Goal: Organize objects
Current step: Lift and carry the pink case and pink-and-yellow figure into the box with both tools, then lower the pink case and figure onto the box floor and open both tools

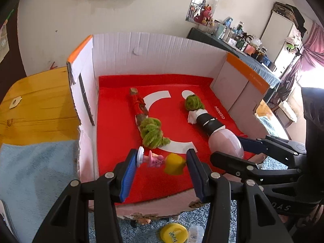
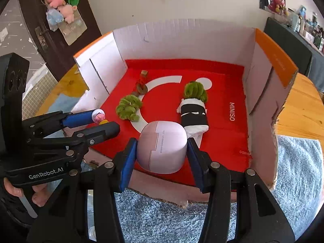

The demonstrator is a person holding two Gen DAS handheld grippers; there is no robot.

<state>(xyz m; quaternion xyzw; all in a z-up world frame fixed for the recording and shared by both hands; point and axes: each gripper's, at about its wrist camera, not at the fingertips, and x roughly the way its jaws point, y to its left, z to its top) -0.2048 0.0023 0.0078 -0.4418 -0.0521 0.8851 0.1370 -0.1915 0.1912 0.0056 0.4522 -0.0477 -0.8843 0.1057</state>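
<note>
My left gripper [image 1: 160,162] is shut on a small figurine [image 1: 160,162] with a white base, pink body and yellow head, held lengthwise over the front of the red-lined cardboard box [image 1: 141,46]. My right gripper [image 2: 161,154] is shut on a pale pink rounded case [image 2: 162,146], also over the box's front edge; the case shows in the left wrist view [image 1: 226,141]. The left gripper and its figurine show in the right wrist view [image 2: 99,117]. Inside the box lie a red-wrapped stick with green yarn [image 1: 150,131] and a black-and-white doll with green hair [image 2: 194,109].
The box sits on a wooden table [image 1: 36,101] with a blue towel [image 1: 36,176] at the front. A yellow lid [image 1: 173,232] lies on the towel below the box's front edge. A cluttered shelf [image 1: 239,38] stands behind right.
</note>
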